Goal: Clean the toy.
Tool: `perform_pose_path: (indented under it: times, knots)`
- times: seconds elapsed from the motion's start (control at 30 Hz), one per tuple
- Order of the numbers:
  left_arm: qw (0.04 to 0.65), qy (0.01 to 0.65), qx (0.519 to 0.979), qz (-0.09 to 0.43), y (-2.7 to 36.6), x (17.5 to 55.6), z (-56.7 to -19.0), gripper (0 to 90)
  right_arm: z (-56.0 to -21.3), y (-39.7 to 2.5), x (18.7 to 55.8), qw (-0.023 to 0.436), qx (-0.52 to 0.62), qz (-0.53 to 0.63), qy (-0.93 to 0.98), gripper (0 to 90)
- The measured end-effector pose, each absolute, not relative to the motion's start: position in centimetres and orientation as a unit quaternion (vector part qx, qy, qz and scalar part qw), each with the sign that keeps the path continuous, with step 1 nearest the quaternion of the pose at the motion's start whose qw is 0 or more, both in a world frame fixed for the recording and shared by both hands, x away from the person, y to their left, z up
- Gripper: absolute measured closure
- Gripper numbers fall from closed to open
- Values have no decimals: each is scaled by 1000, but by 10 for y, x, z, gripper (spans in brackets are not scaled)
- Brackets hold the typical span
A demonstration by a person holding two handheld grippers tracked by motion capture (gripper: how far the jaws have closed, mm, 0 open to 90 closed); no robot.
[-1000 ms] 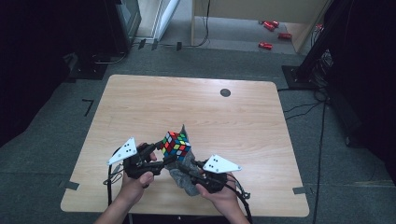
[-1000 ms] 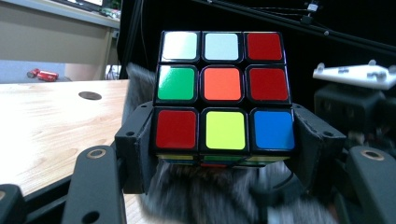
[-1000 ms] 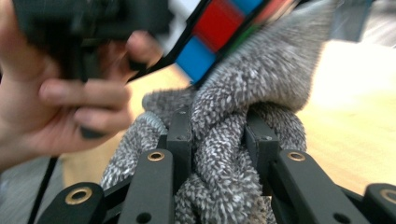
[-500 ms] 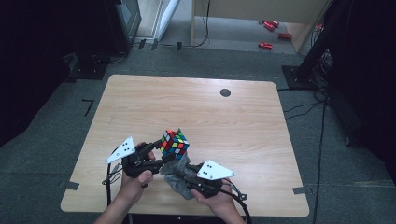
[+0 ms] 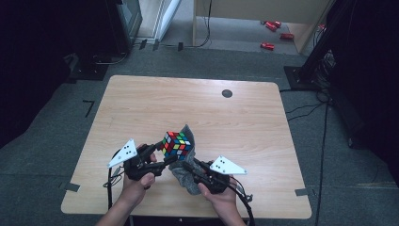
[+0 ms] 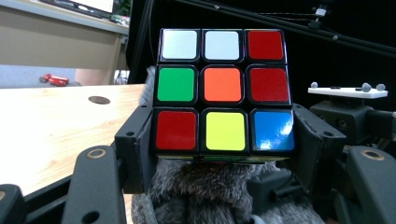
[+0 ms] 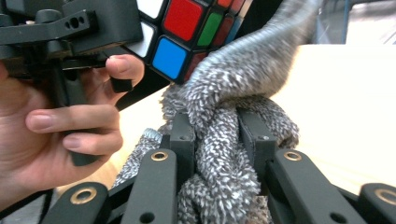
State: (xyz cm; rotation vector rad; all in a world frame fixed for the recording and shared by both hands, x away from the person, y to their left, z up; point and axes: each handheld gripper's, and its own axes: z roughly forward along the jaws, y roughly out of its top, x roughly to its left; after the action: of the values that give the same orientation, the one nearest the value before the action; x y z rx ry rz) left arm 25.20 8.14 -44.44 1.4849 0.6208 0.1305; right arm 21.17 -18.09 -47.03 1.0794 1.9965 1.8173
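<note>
Your left gripper (image 6: 224, 140) has its jaws clamped on the bottom row of the cube (image 6: 223, 91), one jaw on each side, holding it up off the table (image 5: 141, 108). Your right gripper (image 7: 217, 135) has its jaws closed on a bunch of the grey cloth (image 7: 224, 154), which bulges up between and above them. In the left gripper view the cloth sits just under the cube, touching its lower face; in the right gripper view a fold runs up past the cube's corner. In the high view the cube (image 5: 177, 144) sits beside your left gripper (image 5: 155, 157), with the cloth (image 5: 184, 169) under and behind it.

I judge the wiping to be underway: the underside is in contact, while the face toward your left gripper's camera is uncovered. Whether any side is finished, I cannot tell. Left to do, as it looks: work the cloth over the remaining faces.
</note>
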Motion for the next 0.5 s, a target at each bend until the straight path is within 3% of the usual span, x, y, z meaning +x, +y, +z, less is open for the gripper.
perform_pose_path:
  times: [0.13,0.3,0.43,0.5]
  knots:
    - [689,282,665,59,79,251,-446,346,-470,-167,207,68,348,633,688,707]
    - [688,282,666,68,78,250,-446,346,-462,-169,206,51,349,652,672,708]
    - [690,289,659,73,83,252,-445,346,-468,-187,216,64,397,633,661,708]
    - [687,292,661,77,85,253,-445,346,-469,-195,220,95,419,610,666,706]
